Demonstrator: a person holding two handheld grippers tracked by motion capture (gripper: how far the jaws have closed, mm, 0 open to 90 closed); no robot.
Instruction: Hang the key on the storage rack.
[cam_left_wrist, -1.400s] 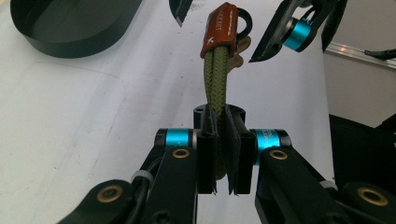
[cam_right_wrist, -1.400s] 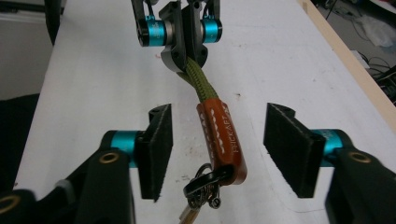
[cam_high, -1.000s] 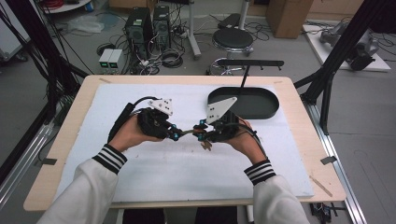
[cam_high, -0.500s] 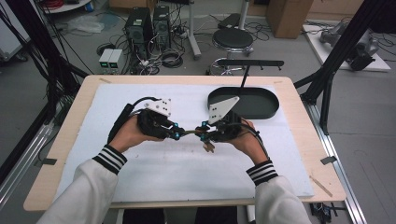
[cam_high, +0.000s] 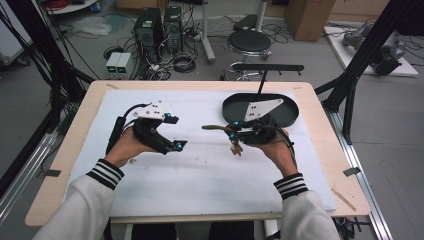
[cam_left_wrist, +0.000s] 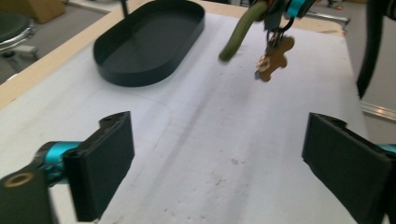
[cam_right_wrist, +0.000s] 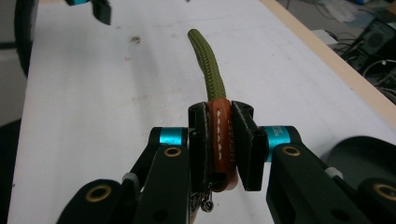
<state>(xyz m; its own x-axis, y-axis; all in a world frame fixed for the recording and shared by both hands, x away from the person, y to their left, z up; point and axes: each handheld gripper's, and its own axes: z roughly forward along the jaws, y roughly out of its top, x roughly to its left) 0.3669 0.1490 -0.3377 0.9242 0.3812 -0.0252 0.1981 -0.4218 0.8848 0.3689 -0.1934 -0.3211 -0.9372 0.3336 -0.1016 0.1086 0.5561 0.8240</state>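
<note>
A key fob with an olive green cord (cam_high: 212, 127), a brown leather band (cam_right_wrist: 219, 144) and a brown figure-shaped charm (cam_high: 236, 148) hangs above the white mat. My right gripper (cam_high: 232, 131) is shut on the leather band, and the cord (cam_right_wrist: 208, 65) sticks out ahead of its jaws. The charm (cam_left_wrist: 275, 56) dangles below it with small metal parts. My left gripper (cam_high: 176, 132) sits apart to the left; its jaws have just been opening and now stand wide. In the left gripper view, bare mat lies between the pads (cam_left_wrist: 105, 163).
A black oval tray (cam_high: 287, 116) lies on the mat behind the right hand, with a black stand rising behind it. The white mat (cam_high: 200, 175) covers most of the wooden table. Cables, computers and a stool stand on the floor beyond the far edge.
The left gripper let go of the cord's free end, opened wide and drew back to the left. The right gripper carried the fob to the right, nearer the tray.
</note>
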